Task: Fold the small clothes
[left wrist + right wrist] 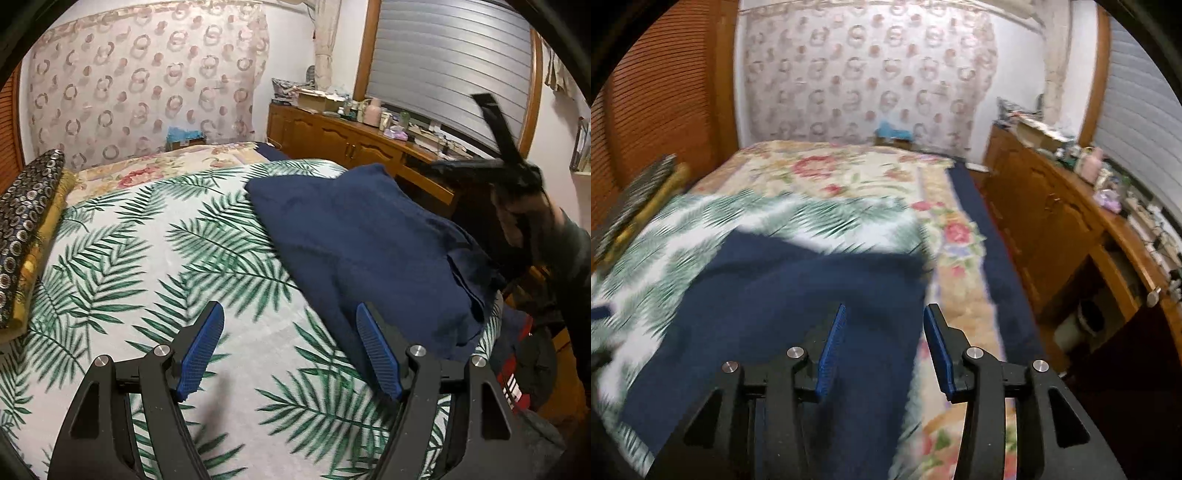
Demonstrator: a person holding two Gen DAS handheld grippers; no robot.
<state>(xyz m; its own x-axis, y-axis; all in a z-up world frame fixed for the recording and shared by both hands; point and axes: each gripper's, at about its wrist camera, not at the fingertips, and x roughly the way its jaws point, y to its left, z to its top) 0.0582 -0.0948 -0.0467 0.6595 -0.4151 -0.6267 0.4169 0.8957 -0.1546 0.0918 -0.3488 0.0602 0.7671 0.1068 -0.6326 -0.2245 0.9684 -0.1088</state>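
A bed (pixel 184 258) under a palm-print cover is filling both frames. A navy cloth (pixel 369 251), folded, is lying right of centre in the left view and lower left in the blurred right view. The left gripper (pixel 290 332) is hanging released at bottom centre, empty. The right gripper (pixel 884 325) is standing parted above the cloth, gripping nothing.

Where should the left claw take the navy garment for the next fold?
Probably the near corner of the navy garment, where layered hems stack at its lower right edge. That edge is thick and raised off the palm-leaf blanket, so pads can pinch it. Come in low from the near side, along the blanket. The left claw is open and empty, already pointing that way.
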